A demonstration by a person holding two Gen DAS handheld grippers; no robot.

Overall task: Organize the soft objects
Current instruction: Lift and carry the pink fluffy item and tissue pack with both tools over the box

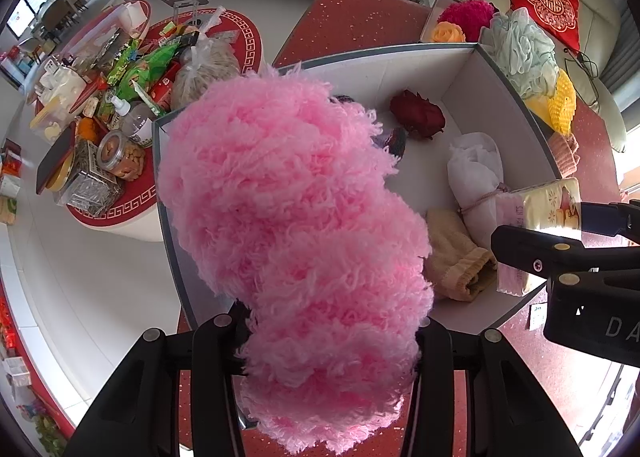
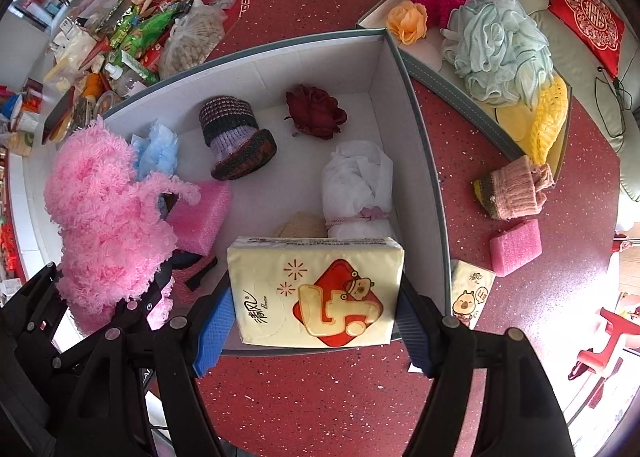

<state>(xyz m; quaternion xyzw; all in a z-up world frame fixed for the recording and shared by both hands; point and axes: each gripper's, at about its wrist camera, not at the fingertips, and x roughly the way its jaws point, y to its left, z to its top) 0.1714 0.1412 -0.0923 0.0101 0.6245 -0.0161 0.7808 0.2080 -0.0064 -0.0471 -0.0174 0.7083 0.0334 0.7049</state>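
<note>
Left claw [image 1: 328,341] is pinching a big pink fluffy thing [image 1: 296,217] that fills the middle of the left wrist view and hangs over the left half of the box [image 1: 400,61]. Behind the fluff, inside the box: a dark red rose [image 1: 418,115] at upper centre, a white bundle [image 1: 476,177] tied with cord to the right of centre, and a tan cloth [image 1: 456,253] below that. Right claw [image 1: 560,233] pokes in from the right edge, holding a tissue pack [image 1: 552,205]. Past the box, in the upper right, sits a tray with a magenta pom [image 1: 468,19], an orange flower [image 1: 448,33] and a mint puff [image 1: 520,49].

Right wrist view: the right claw's blue pads [image 2: 216,325] are clamped on both ends of the tissue pack, which sits low centre over the box's near edge. Inside the box are a knit hat [image 2: 236,137], the rose, the white bundle and a pink sponge [image 2: 200,217]. Fluffy thing is at the left over the box's left wall. Out on the red worktop [image 2: 320,397] to the right: a pink knit piece [image 2: 516,189], another pink sponge [image 2: 516,247] and a second small tissue pack [image 2: 472,289].
</note>
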